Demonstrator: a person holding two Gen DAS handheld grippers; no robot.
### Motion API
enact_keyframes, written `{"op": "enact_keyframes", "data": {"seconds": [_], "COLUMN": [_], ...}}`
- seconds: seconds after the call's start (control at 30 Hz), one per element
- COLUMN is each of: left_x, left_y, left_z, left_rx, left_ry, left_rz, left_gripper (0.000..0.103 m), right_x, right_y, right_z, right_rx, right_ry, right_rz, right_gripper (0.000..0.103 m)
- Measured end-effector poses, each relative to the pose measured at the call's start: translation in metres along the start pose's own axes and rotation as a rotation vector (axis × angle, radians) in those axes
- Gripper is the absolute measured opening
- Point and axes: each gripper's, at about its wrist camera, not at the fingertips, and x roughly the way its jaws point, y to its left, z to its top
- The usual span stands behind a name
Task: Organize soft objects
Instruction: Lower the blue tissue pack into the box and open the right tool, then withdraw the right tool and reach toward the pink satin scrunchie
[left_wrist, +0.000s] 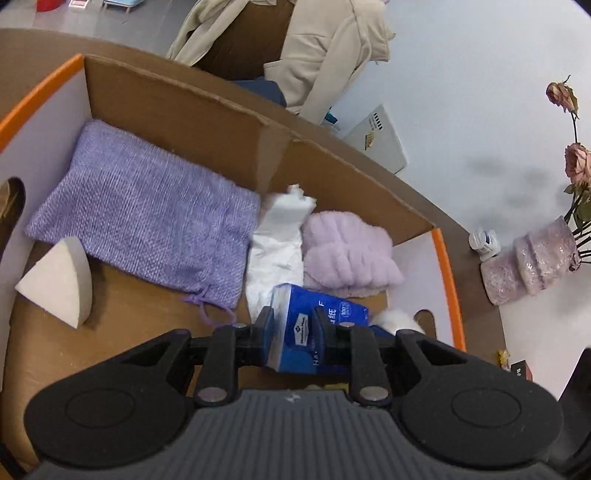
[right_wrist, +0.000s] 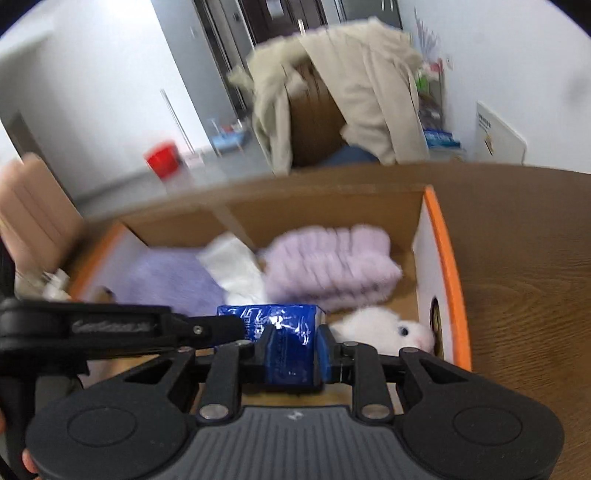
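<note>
A cardboard box with an orange rim (left_wrist: 448, 280) (right_wrist: 448, 273) holds a purple knit pouch (left_wrist: 147, 218) (right_wrist: 170, 280), a white cloth (left_wrist: 275, 243) (right_wrist: 234, 267), a fluffy lilac towel (left_wrist: 347, 254) (right_wrist: 332, 266), a white plush toy (left_wrist: 397, 319) (right_wrist: 384, 326) and a beige wedge sponge (left_wrist: 59, 280). My left gripper (left_wrist: 293, 328) is shut on a blue tissue pack (left_wrist: 314, 328) over the box. My right gripper (right_wrist: 293, 349) is shut on the same blue tissue pack (right_wrist: 284, 332); the left gripper's black finger (right_wrist: 147, 326) reaches in from the left.
The box sits on a brown wooden table (right_wrist: 524, 266). A beige jacket hangs on a chair (left_wrist: 325, 48) (right_wrist: 354, 88) behind. A pink wrapped bundle (left_wrist: 532, 258), a small white bottle (left_wrist: 484, 242), dried roses (left_wrist: 576, 162) and a white booklet (left_wrist: 380, 140) lie right of the box.
</note>
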Motion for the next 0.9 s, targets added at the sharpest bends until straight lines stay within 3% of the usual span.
{"op": "enact_keyframes", "data": {"seconds": [0.27, 0.47, 0.63, 0.77, 0.9], "left_x": [-0.006, -0.083, -0.165, -0.219, -0.254], "left_y": [-0.007, -0.023, -0.032, -0.033, -0.027], "left_z": [-0.004, -0.013, -0.032, -0.059, -0.091], "left_rx": [0.036, 0.157, 0.291, 0.358, 0.397], "left_ry": [0.0, -0.114, -0.235, -0.331, -0.379], "left_rz": [0.018, 0.056, 0.145, 0.244, 0.305], "left_gripper": [0.032, 0.034, 0.048, 0.072, 0.077], "right_x": [-0.008, -0.058, -0.127, -0.183, -0.222], "right_y": [0.003, 0.011, 0.012, 0.014, 0.021], "right_z": [-0.011, -0.004, -0.002, -0.01, -0.031], "right_rx": [-0.005, -0.05, -0.089, -0.112, -0.13], "right_ry": [-0.044, -0.125, -0.206, -0.26, -0.294], "right_rz": [-0.012, -0.005, -0.04, -0.087, -0.115], "right_gripper": [0.022, 0.037, 0.046, 0.056, 0.064]}}
